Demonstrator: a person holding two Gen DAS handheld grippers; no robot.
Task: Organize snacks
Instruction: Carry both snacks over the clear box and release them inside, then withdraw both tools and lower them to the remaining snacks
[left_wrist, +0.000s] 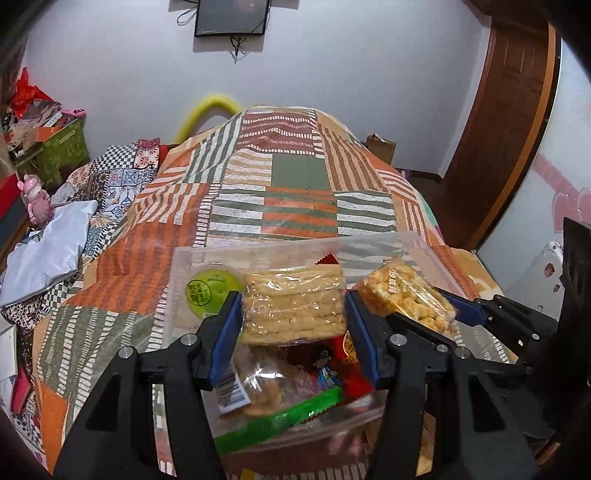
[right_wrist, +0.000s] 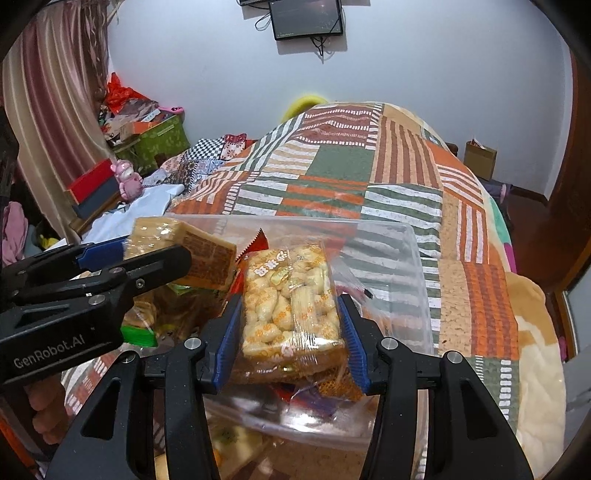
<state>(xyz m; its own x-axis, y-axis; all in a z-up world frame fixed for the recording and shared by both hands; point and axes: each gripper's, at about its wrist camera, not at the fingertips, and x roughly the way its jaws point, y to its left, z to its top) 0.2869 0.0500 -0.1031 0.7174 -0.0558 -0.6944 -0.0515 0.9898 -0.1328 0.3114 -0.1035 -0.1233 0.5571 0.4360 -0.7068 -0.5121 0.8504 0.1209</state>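
The left gripper (left_wrist: 291, 325) pinches a clear-wrapped pack of pale wafer sticks (left_wrist: 293, 304) between its blue pads, holding it over the clear plastic container (left_wrist: 258, 251) that sits on the near end of the bed. The right gripper (right_wrist: 288, 339) pinches a clear-wrapped puffed rice cake (right_wrist: 290, 299) by its two long sides, also above the container (right_wrist: 406, 258), on its right half. No earlier picture is on hand to show how that grip was formed; the pads press the wrapper on both sides.

Inside the container lie a green-lidded jelly cup (left_wrist: 207, 291) at the far left, a red snack packet with a cartoon figure (left_wrist: 328, 365) beneath the wafer pack, a clear bag of small biscuits with a barcode label (left_wrist: 255, 384) at the near left, and a green-edged wrapper (left_wrist: 280, 417) along the near wall. The container's floor is largely covered, so both held packs hang over other snacks. The two grippers stand close side by side; each shows in the other's view.

The container rests on a patchwork bedspread (left_wrist: 295, 177) of orange, green and white stripes. On the left lie a white garment (left_wrist: 48, 251), a pink figurine (left_wrist: 35, 201) and a green box heaped with papers (left_wrist: 62, 147). A dark screen (left_wrist: 231, 16) hangs on the far wall, and a brown wooden door (left_wrist: 502, 122) stands at the right.
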